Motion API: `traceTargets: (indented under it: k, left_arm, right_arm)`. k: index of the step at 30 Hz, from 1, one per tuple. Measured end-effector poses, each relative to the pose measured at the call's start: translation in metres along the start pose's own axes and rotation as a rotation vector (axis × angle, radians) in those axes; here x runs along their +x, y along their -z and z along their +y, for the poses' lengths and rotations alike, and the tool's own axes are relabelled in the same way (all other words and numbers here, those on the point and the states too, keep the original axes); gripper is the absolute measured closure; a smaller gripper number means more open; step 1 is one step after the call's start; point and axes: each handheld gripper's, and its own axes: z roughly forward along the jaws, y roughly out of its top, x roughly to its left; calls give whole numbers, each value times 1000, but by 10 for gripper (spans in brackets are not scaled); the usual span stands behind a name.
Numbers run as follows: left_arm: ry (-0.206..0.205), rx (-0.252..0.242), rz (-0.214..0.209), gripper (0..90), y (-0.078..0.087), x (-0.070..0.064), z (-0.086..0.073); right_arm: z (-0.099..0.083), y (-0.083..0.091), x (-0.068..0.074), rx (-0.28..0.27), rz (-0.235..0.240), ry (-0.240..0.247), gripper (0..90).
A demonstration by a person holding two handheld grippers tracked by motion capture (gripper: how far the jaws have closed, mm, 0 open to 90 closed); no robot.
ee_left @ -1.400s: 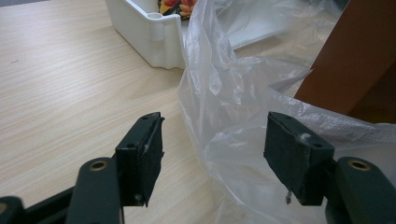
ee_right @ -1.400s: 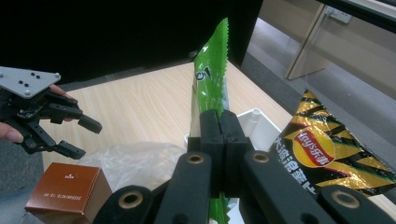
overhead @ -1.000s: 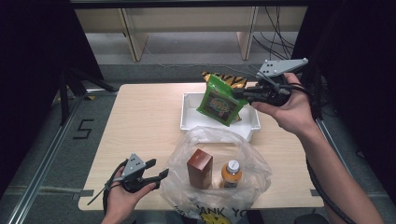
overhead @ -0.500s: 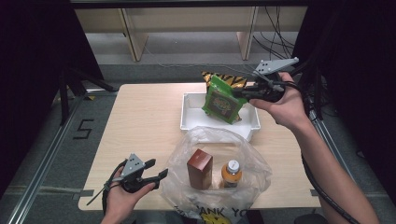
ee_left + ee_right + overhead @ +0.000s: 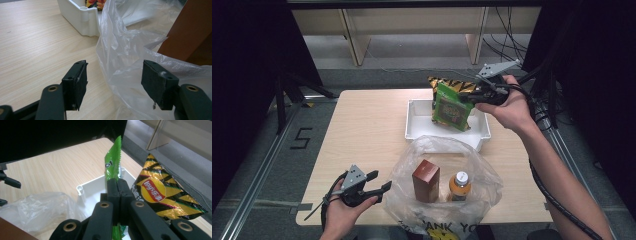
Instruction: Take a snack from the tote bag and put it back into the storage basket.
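Black tongs point(image 5: 463, 96), brass rivets, grey three-cornered plate, bare forearms

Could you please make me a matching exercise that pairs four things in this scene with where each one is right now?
Things:
1. green snack bag
2. brown box
3. Lay's chip bag
4. left gripper

Places:
A. inside the clear plastic bag, beside the orange bottle
B. open, at the plastic bag's edge
C. pinched in the right gripper, above the white tray
D. behind the green bag, at the tray's far side

Pairs: 1-C, 2-A, 3-D, 4-B
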Motion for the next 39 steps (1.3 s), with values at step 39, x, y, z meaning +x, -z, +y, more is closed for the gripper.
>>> traceTargets:
  k: [39]
  left_arm:
    - [16, 9, 3, 367, 0, 1, -3]
  right_arm:
    - [-38, -74, -25, 129, -22, -80, 900]
